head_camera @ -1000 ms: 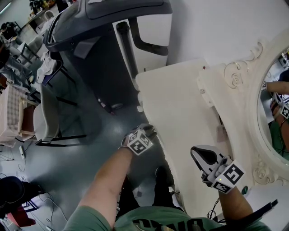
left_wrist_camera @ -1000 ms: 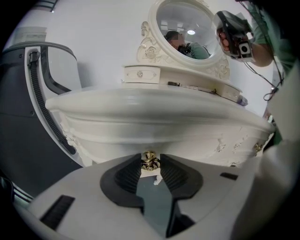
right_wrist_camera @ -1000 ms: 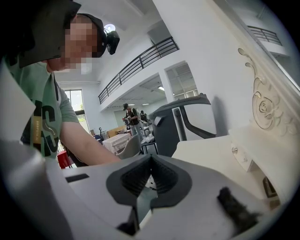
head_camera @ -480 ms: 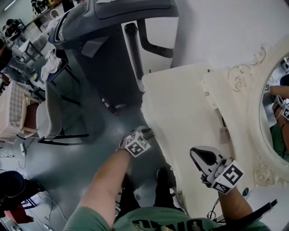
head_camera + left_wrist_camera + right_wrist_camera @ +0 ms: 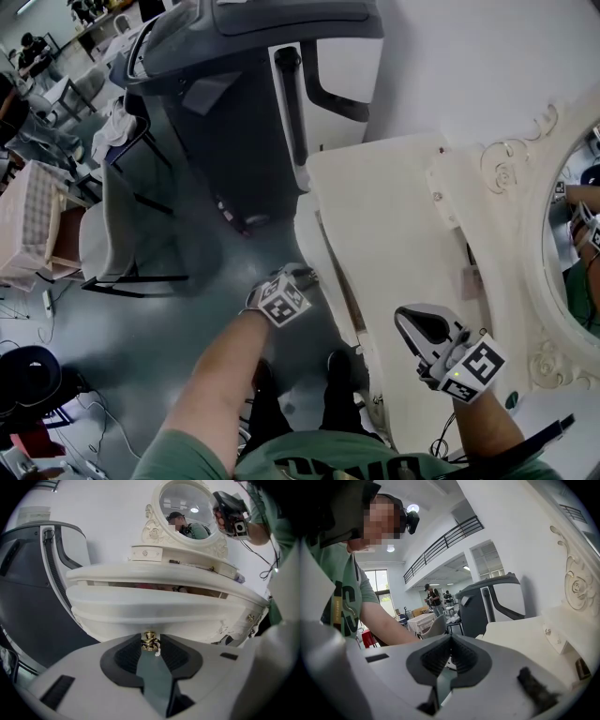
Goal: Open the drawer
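At the front of the white dressing table (image 5: 394, 216), the drawer (image 5: 159, 607) stands partly out, its long side lying crosswise to the left gripper (image 5: 149, 638). That gripper is clamped on the brass knob (image 5: 149, 644) straight ahead. The right gripper (image 5: 450, 643) hangs over the tabletop, jaws together and empty. Only the left gripper view shows the knob.

Nothing legible; the green shirt's print (image 5: 340, 609) cannot be read.

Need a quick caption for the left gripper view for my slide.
Left gripper clamped on the gold knob of the cream vanity drawer, which stands partly open beneath the tabletop.
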Motion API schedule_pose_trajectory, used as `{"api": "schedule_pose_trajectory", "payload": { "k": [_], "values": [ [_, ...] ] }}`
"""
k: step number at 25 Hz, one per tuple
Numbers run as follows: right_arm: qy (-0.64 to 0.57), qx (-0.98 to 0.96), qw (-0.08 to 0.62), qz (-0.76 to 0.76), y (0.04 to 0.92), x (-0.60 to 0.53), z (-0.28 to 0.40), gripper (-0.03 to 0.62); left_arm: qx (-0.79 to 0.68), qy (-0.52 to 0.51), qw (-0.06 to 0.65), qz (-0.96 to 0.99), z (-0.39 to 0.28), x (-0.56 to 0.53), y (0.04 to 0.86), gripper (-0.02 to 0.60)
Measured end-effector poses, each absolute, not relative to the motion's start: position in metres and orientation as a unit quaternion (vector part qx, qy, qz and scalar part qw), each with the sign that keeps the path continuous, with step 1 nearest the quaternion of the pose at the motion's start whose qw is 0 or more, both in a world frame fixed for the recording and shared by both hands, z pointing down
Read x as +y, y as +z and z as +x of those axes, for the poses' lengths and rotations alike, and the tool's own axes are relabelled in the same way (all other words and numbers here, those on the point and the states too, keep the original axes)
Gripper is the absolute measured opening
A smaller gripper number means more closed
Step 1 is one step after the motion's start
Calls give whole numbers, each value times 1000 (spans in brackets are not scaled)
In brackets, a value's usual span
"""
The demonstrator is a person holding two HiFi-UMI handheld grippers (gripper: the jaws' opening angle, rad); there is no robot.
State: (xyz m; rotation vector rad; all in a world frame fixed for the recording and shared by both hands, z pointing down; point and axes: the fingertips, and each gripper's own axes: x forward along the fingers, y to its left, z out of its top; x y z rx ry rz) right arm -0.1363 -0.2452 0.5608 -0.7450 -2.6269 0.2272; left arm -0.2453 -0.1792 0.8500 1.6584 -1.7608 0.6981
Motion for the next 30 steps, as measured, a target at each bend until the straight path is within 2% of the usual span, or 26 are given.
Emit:
{"api": "schedule_pose_trajectory", "payload": {
  "k": [30],
  "values": [
    [75,-933,194,-294,559,-203,-146,11,-675,268,315,610,-250,-119,850,132]
  ]
}}
